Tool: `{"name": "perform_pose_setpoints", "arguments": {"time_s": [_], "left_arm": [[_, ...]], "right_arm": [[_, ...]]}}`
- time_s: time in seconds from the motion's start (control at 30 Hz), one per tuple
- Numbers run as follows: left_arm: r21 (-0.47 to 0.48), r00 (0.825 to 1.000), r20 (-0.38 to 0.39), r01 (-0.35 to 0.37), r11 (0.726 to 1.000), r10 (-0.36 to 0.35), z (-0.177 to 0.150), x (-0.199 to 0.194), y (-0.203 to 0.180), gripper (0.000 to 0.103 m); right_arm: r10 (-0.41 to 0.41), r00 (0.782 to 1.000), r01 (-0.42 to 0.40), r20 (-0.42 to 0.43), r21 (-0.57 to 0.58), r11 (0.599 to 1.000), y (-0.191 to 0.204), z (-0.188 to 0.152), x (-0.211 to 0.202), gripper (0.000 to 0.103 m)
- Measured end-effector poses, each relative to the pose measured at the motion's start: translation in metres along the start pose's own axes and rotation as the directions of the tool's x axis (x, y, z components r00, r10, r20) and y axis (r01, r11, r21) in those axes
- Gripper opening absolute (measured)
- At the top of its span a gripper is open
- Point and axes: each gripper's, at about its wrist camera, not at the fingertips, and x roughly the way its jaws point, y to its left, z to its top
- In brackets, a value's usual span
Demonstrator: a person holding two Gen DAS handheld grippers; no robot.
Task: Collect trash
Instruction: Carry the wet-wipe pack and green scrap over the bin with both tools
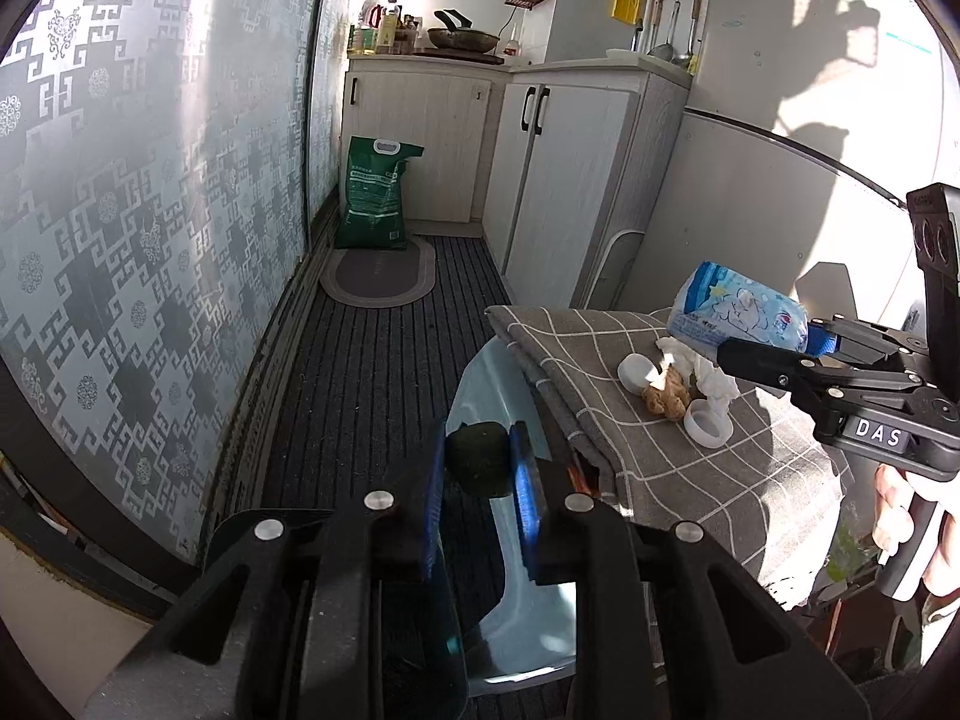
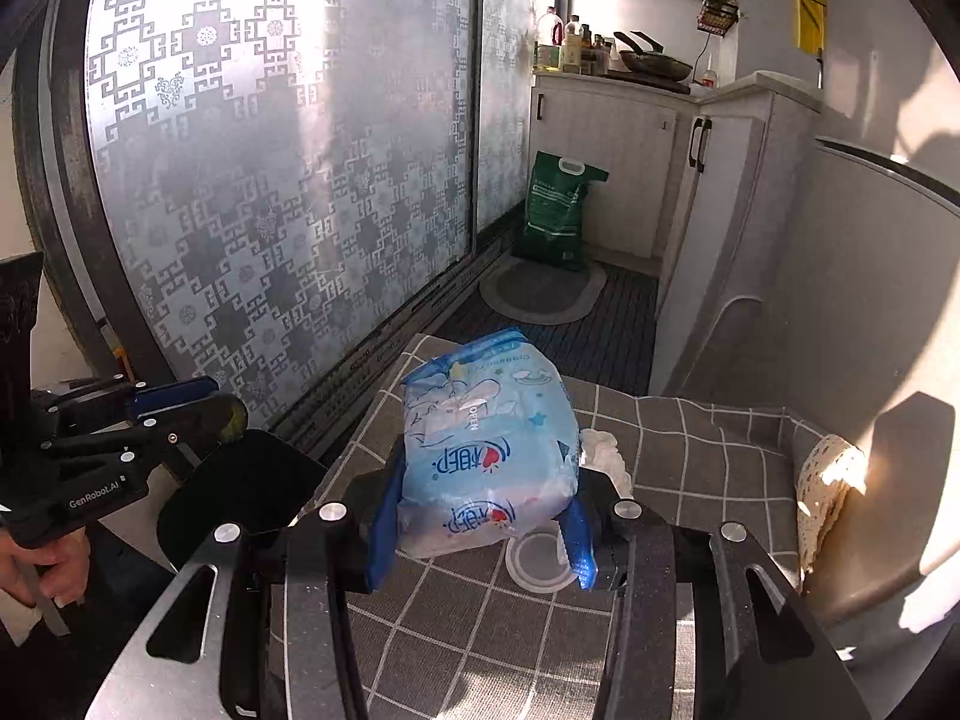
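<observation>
From my left wrist view my left tongs (image 1: 477, 468) pinch a dark green lump (image 1: 477, 459) above the pale blue bin (image 1: 480, 372) beside the worktop (image 1: 690, 468), and from my right wrist view my right tongs (image 2: 480, 531) clamp the tissue pack (image 2: 489, 444), long axis pointing away, with the bin out of view to their left

Strong sunlight falls across the scene, leaving bright patches on the fridge (image 1: 780, 90) and on the patterned glass door (image 2: 270, 150). Hard, dark shadows lie on the fridge and the checked cloth (image 2: 690, 450). Both views are sharp but curve heavily toward black rounded corners, and lit areas glare white.
</observation>
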Motion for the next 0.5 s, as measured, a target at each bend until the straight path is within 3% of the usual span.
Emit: {"name": "perform_pose_setpoints", "arguments": {"time_s": [0.5], "left_arm": [[-0.021,0.990,-0.128,-0.070,0.997,0.067,-0.039,0.015,0.071,0.023]], "right_arm": [[0.131,0.990,-0.133,-0.047,-0.045,0.990,0.075,0.025,0.027,0.045]]}}
